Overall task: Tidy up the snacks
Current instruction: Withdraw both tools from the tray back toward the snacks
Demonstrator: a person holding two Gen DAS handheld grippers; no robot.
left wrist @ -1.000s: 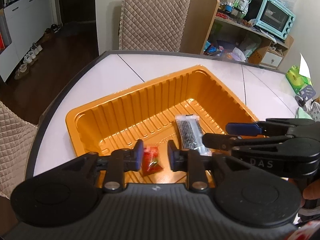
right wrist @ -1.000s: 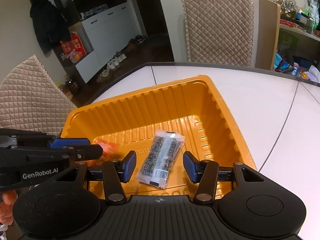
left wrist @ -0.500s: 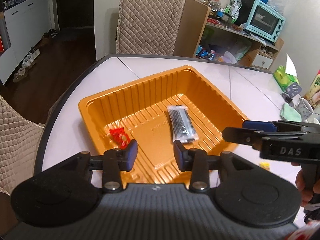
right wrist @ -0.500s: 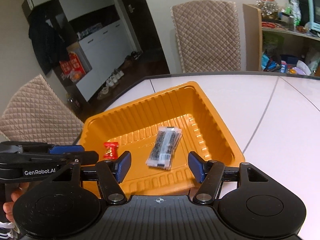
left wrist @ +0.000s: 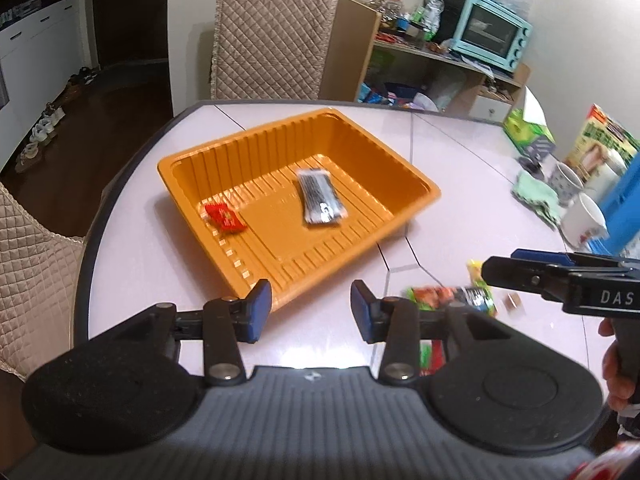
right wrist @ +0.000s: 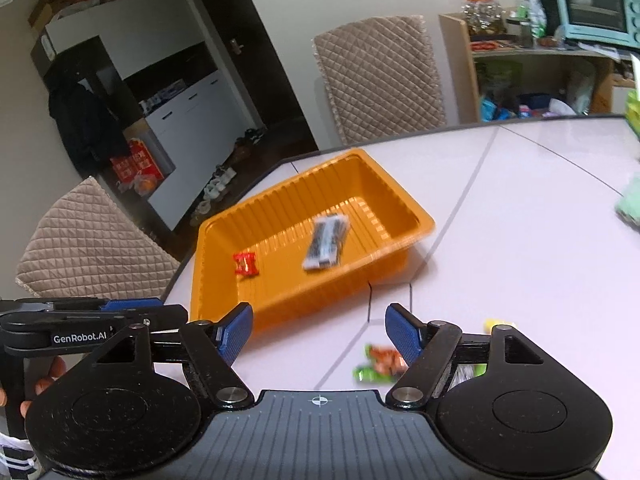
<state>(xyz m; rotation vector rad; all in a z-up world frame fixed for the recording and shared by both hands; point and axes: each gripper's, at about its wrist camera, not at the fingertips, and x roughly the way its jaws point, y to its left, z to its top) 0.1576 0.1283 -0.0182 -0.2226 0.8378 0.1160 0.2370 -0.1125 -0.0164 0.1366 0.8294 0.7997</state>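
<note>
2 snacks [left wrist: 320, 197] in orange tray [left wrist: 182, 162]

The pale, glossy table with a dark rim [left wrist: 460, 184] carries a ribbed orange plastic tray [left wrist: 188, 196] at its far left, loose green, orange and yellow snack packets [left wrist: 448, 296] near, and a green cloth [left wrist: 538, 196] beside two white mugs [left wrist: 584, 220] right.

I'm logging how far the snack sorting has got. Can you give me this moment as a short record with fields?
tray: orange tray on the white table
in tray: red candy; dark snack packet
still on table: green-and-orange packet; yellow packet
left gripper: open, nothing between the jaws, which have just been opening
right gripper: open, nothing between the jaws, which have just been opening
</note>
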